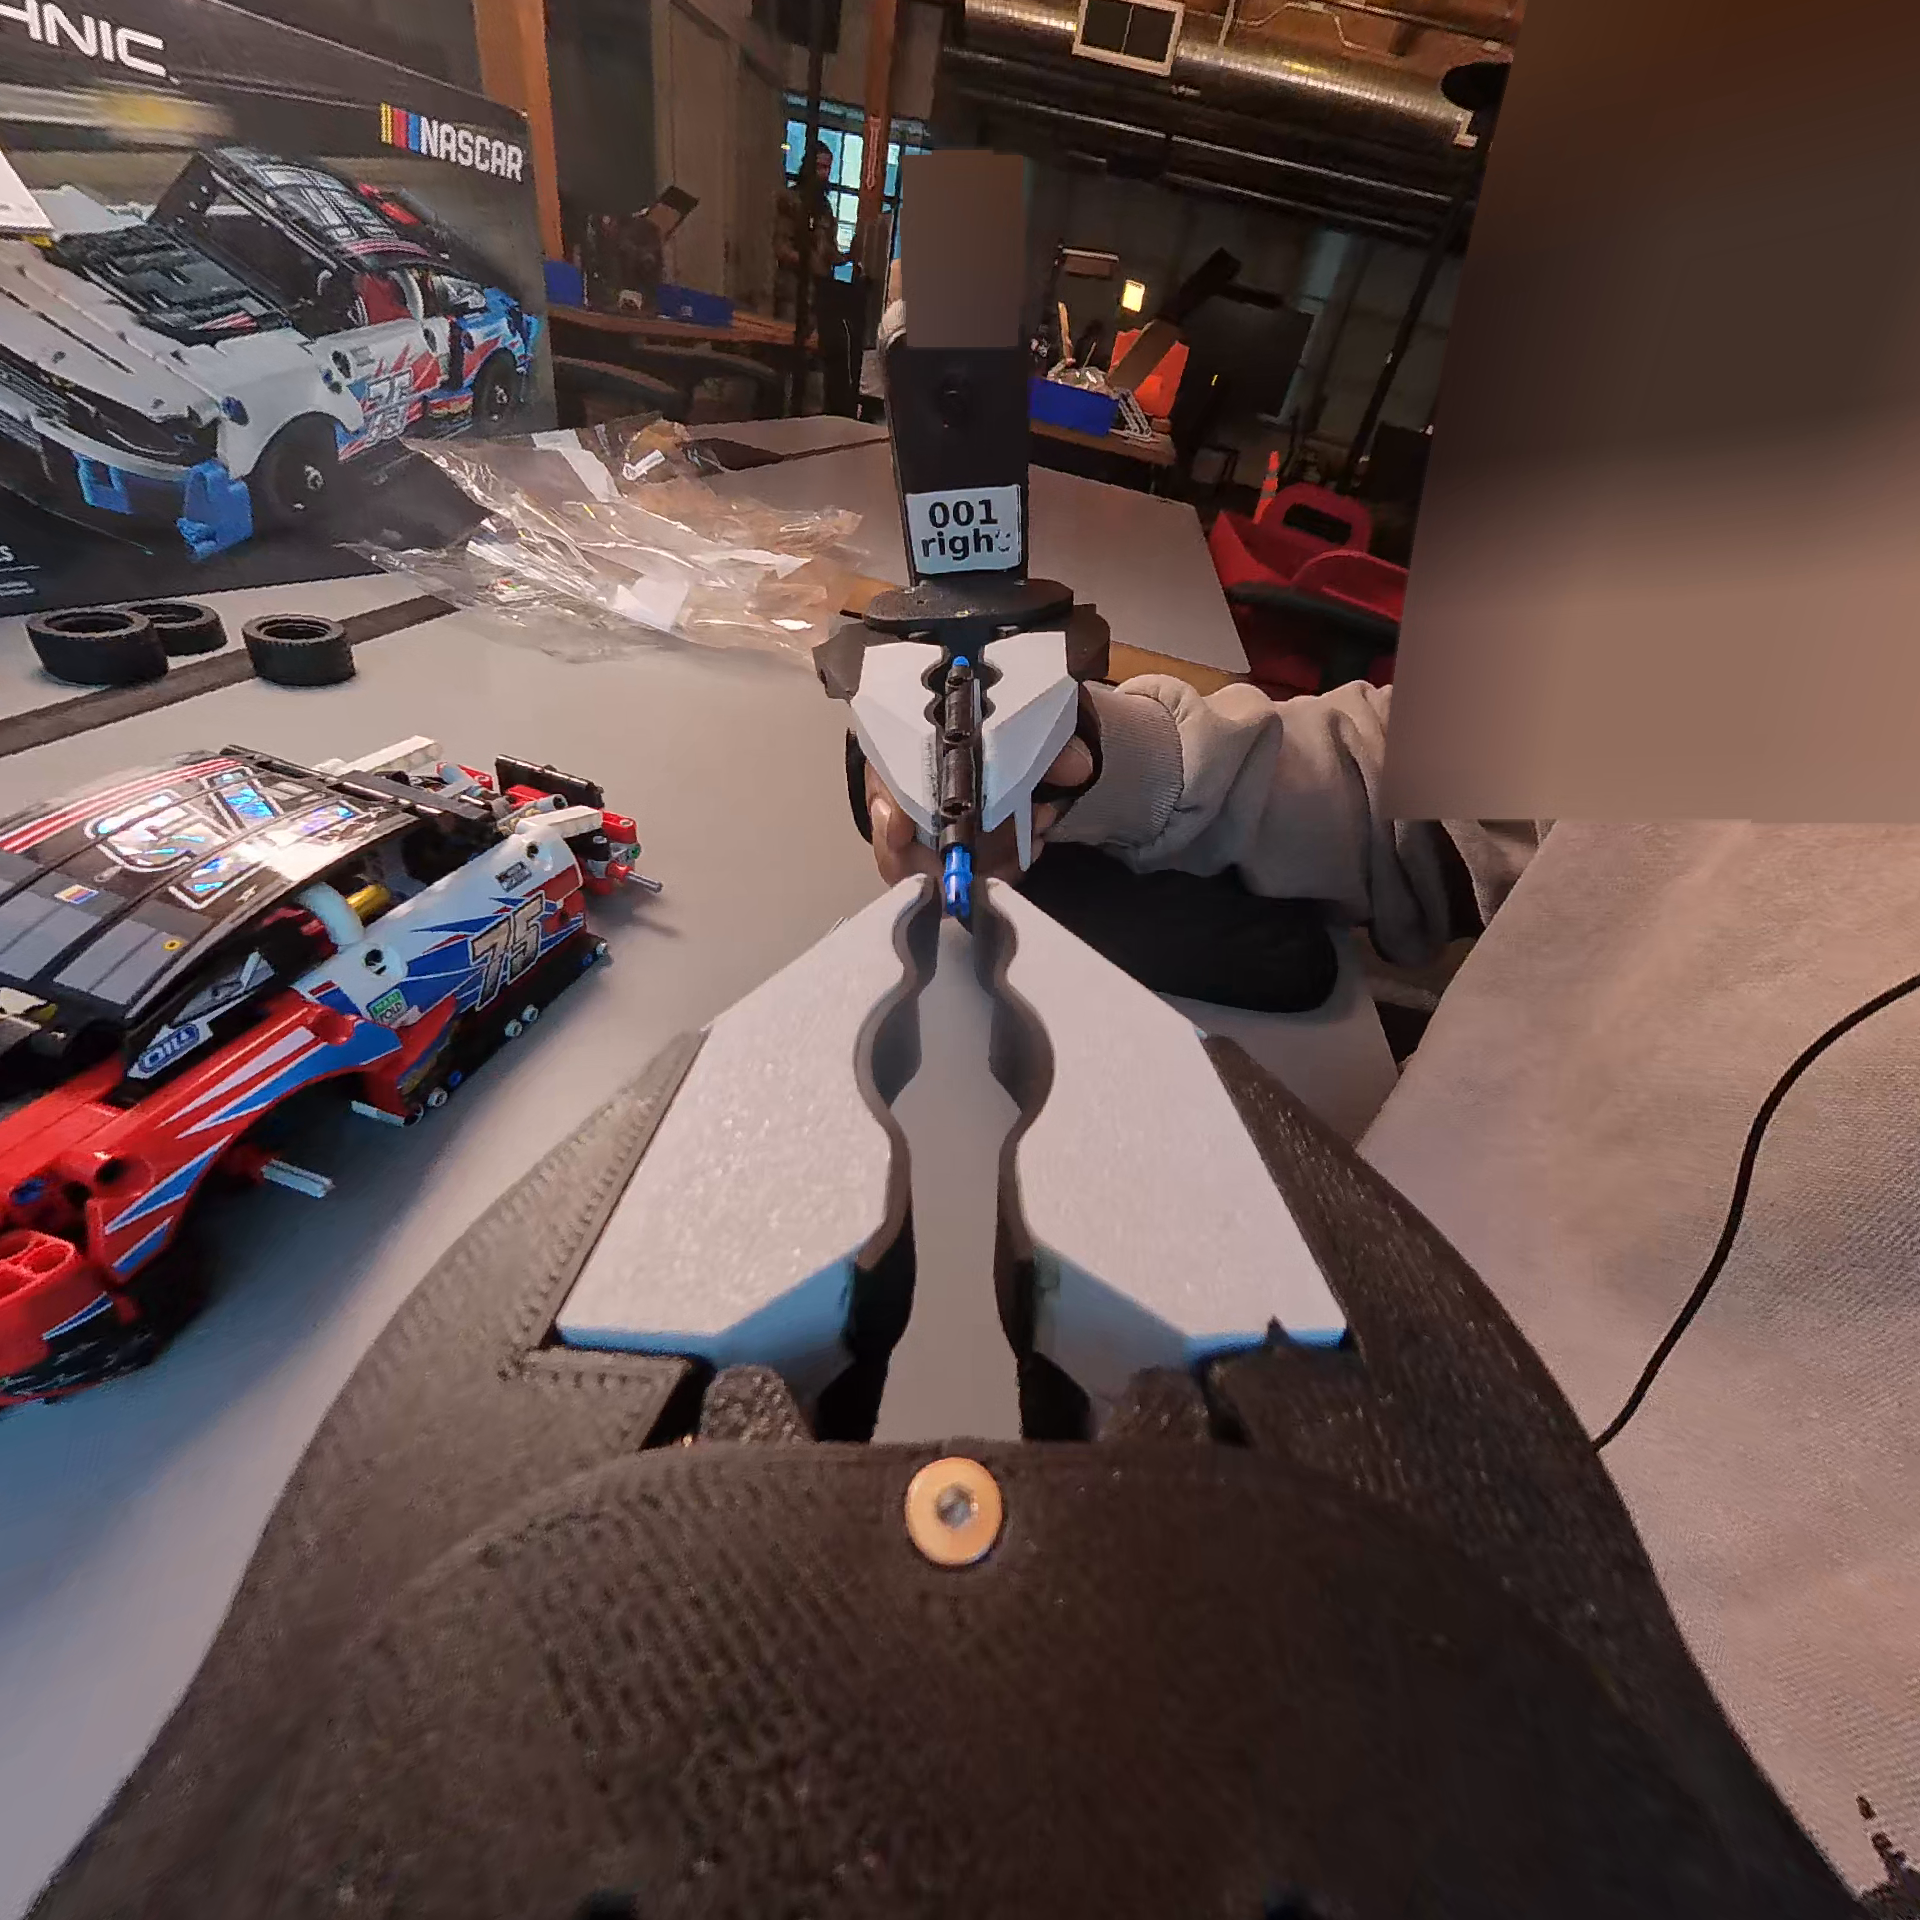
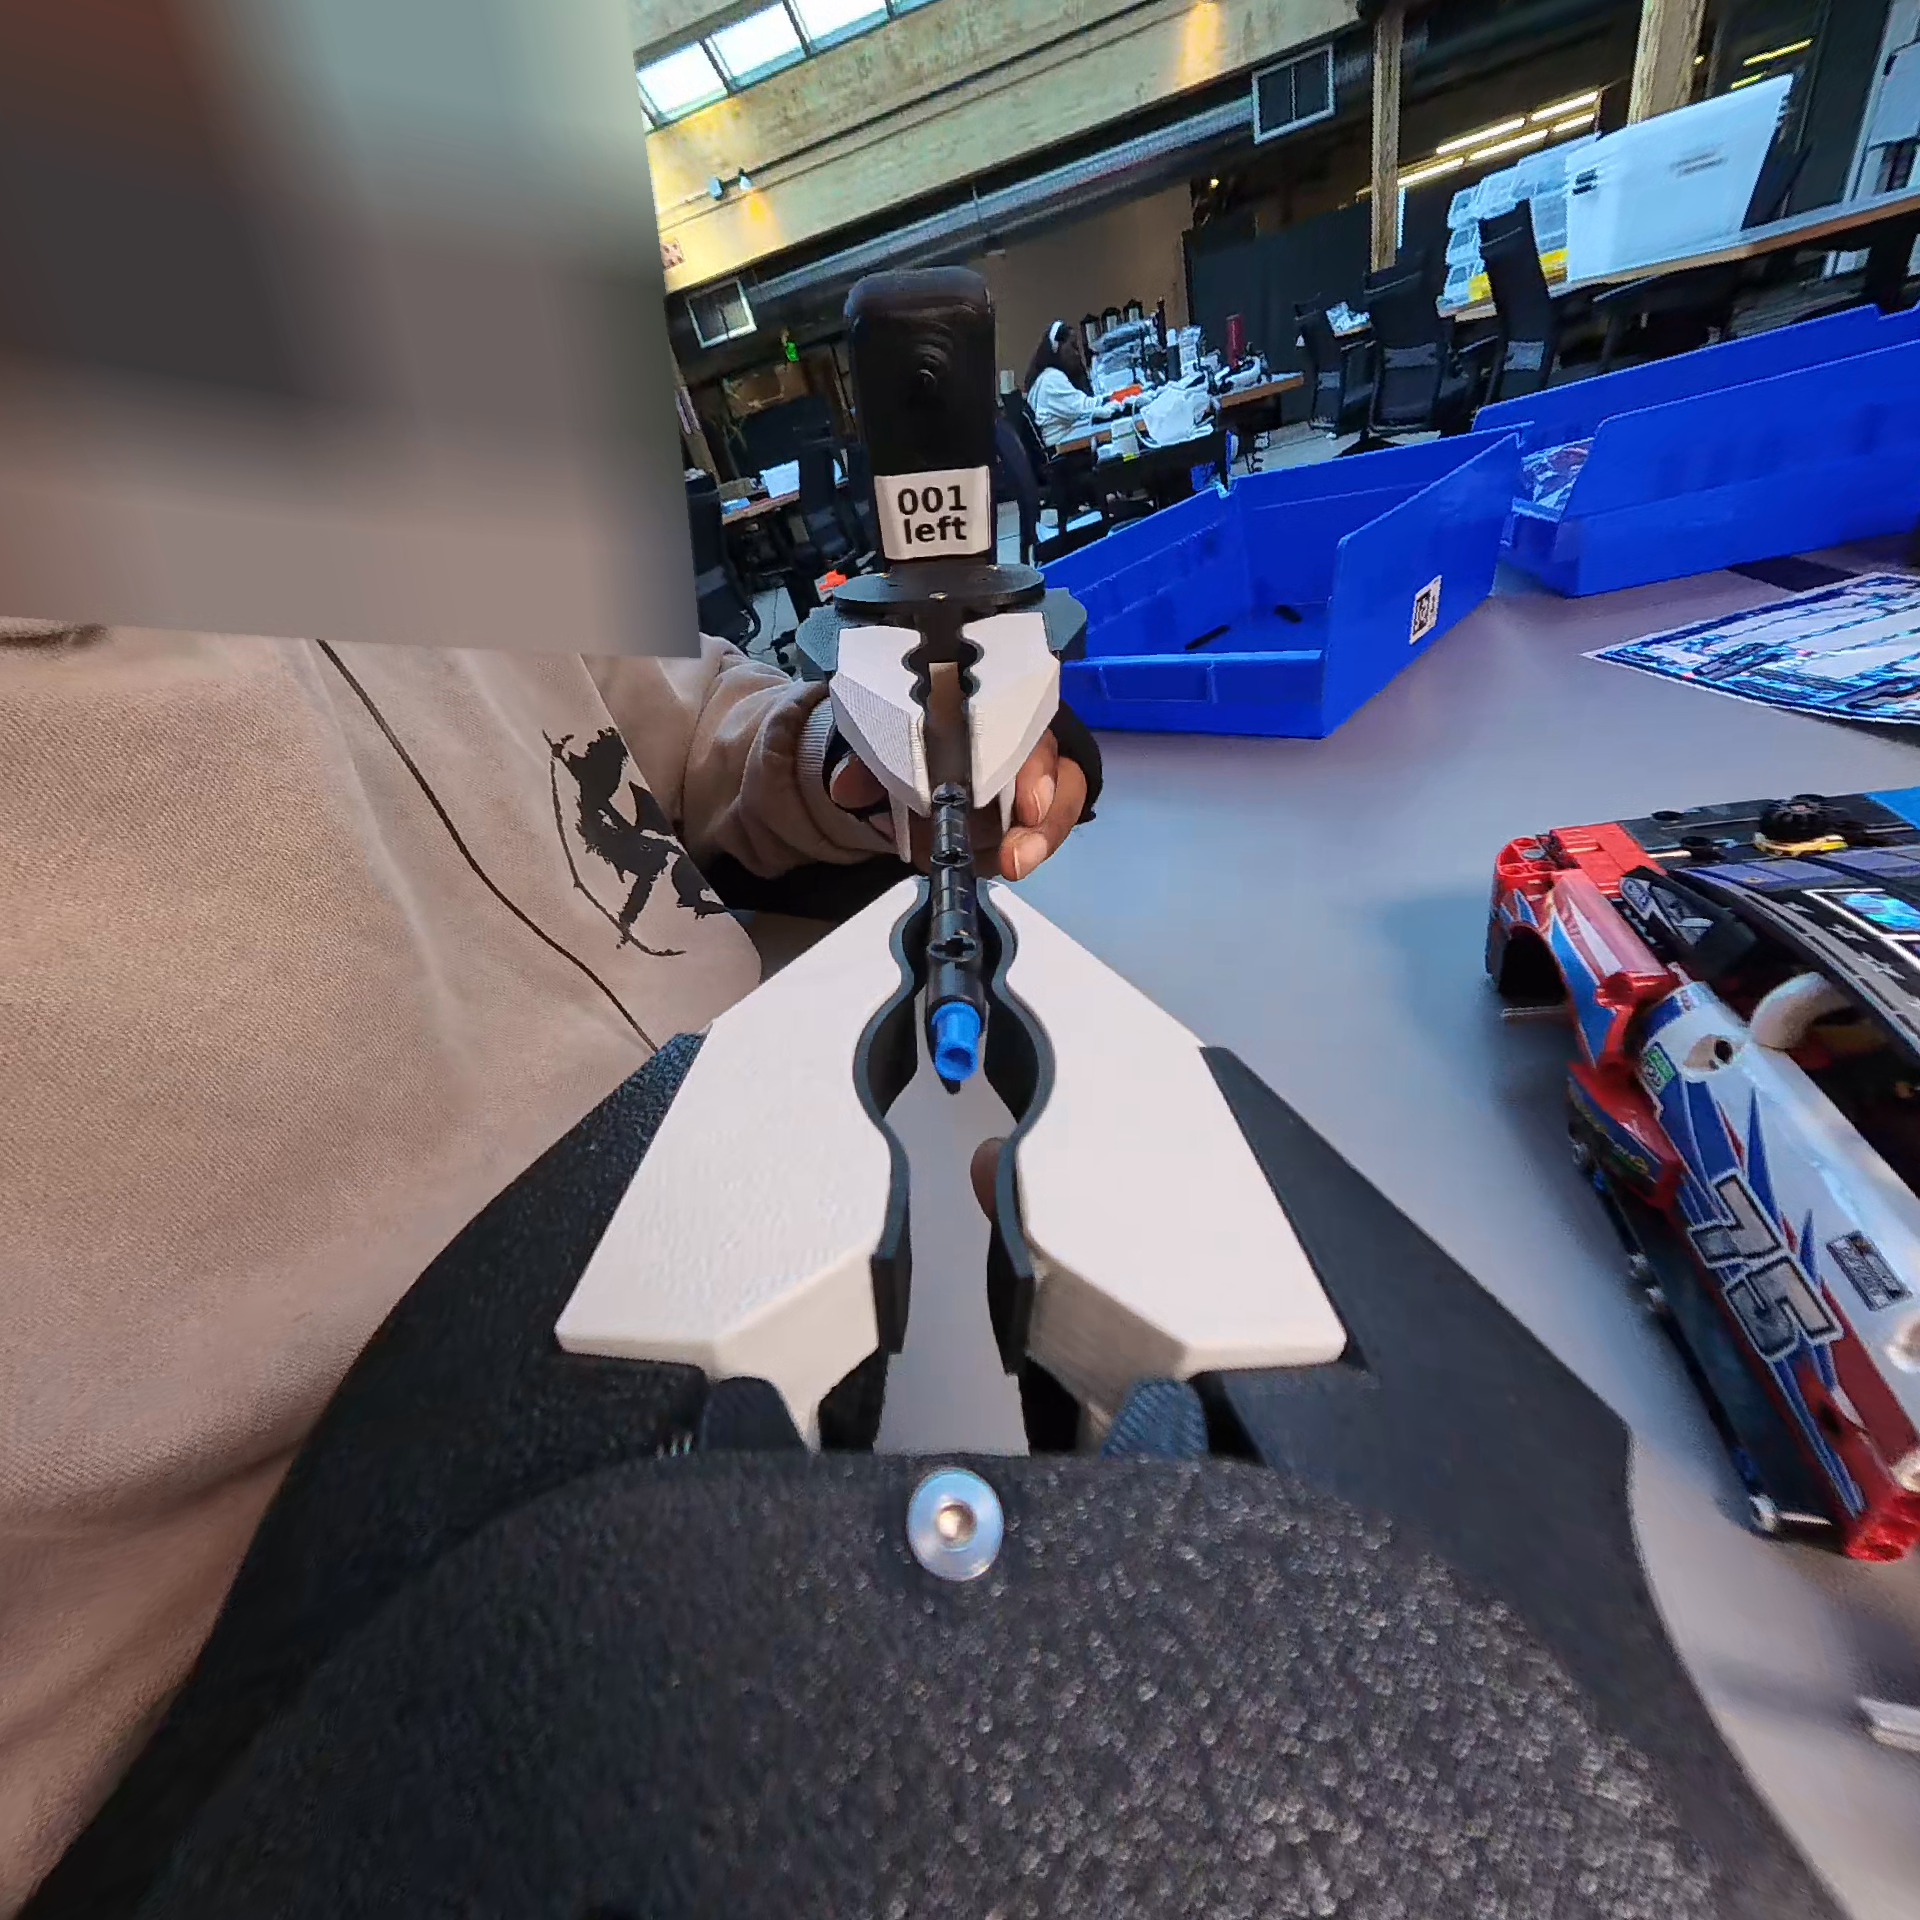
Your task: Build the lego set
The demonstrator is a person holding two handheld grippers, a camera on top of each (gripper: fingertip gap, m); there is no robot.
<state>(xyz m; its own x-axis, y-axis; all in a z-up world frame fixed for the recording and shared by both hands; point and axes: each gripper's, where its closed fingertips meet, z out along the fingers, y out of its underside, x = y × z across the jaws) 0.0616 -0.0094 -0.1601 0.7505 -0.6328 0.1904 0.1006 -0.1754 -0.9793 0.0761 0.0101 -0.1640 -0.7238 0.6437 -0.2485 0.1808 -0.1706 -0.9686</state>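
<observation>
A short black Lego beam [image 1: 956, 748] with a blue pin [image 1: 956, 871] at each end is held in mid-air between the two grippers, which point at each other. My right gripper [image 2: 954, 899] is shut on the beam [image 2: 954, 940], and the beam's near blue pin [image 2: 954, 1049] points back at the camera. My left gripper [image 1: 958, 896] is closed on the far blue pin at its fingertips. The right gripper [image 1: 961, 842] shows in the left wrist view, and the left gripper [image 2: 951, 831] in the right wrist view. The red, white and blue race car model [image 1: 312, 987] lies on the grey table.
Three black tyres [image 1: 301, 649], the set's box [image 1: 260, 312] and empty plastic bags [image 1: 644, 540] lie at the back. Blue bins [image 2: 1299, 603] and a printed sheet [image 2: 1787, 655] lie beyond the car [image 2: 1714, 1143]. The person's torso is close behind both grippers. Only a small space, under 4 cm, lies between the two pairs of fingers.
</observation>
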